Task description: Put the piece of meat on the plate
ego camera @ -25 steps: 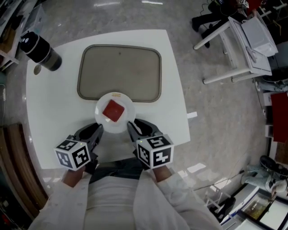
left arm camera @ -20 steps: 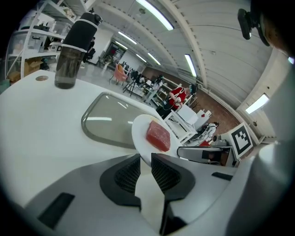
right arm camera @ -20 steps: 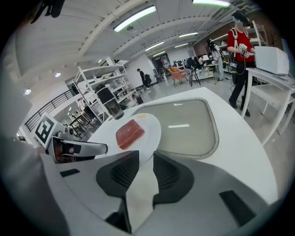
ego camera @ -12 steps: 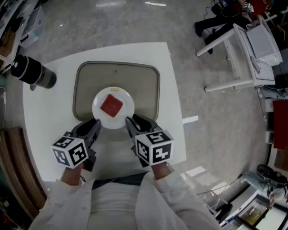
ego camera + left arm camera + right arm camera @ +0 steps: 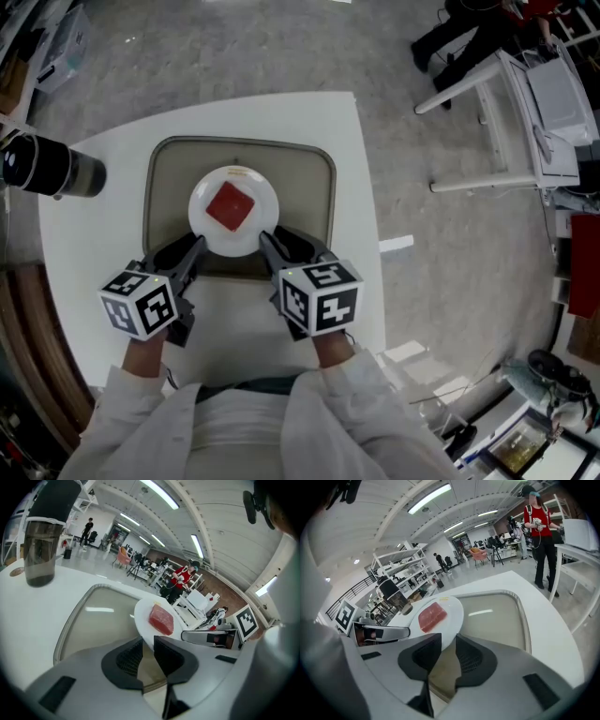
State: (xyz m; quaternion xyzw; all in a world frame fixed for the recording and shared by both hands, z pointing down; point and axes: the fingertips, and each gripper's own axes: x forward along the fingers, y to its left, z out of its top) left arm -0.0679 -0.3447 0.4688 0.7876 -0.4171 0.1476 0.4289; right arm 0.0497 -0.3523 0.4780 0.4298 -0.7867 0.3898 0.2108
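The meat (image 5: 230, 206) lies at the middle of the plate (image 5: 202, 214), which sits over the near half of the tray (image 5: 314, 187). I cannot tell whether the plate touches the tray. The left claw (image 5: 192, 246) is pinching the plate's near rim on one side, and the right claw (image 5: 267, 239) is pinching it on the other. The tray's far strip and right side are bare. Only narrow bands of tabletop (image 5: 356, 141) run round the tray, the right edge close by. A dark tumbler (image 5: 47, 169) stands at the left edge, apart from the tray.
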